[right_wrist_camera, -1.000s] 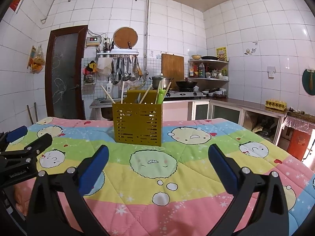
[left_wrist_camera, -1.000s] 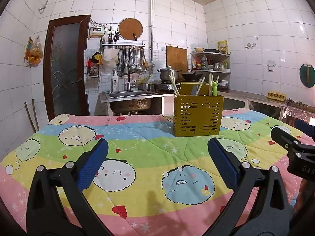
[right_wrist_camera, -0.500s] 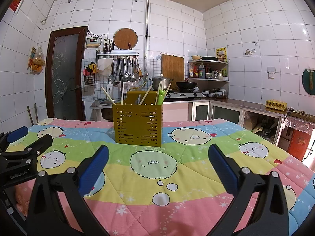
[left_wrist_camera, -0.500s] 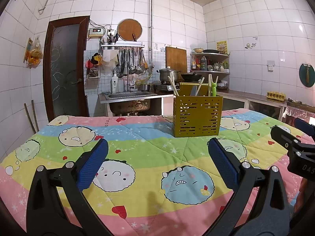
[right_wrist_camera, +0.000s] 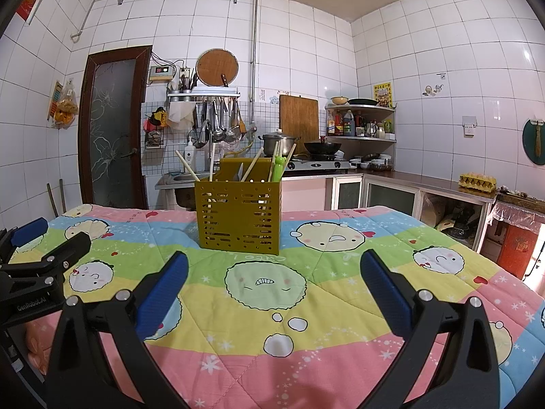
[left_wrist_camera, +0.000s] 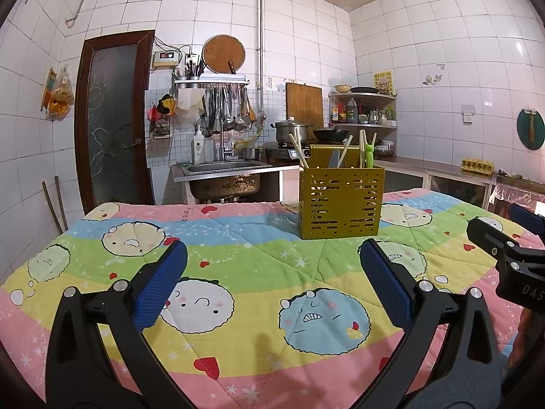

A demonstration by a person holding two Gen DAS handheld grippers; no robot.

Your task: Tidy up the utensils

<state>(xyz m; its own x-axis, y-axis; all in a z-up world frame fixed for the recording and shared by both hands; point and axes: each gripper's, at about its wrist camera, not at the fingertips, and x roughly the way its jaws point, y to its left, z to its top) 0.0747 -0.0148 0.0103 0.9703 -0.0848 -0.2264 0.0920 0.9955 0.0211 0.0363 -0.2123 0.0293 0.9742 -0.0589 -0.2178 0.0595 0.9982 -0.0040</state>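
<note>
I was working in a home kitchen — white tiled walls (right_wrist_camera: 306,51) ran up to the ceiling, and a steel sink (left_wrist_camera: 223,167) stood against the back wall beside a dark wooden door (left_wrist_camera: 114,119). Ladles and spatulas (left_wrist_camera: 226,109) hung from a rack above the tap, with a round wooden board (left_wrist_camera: 223,54) on top. A lidded pot (right_wrist_camera: 278,143) and a wok (right_wrist_camera: 322,148) sat on the stove, bottles (right_wrist_camera: 342,123) filled a corner shelf, and an egg tray (right_wrist_camera: 477,181) rested on the counter — all plainly domestic.
</note>
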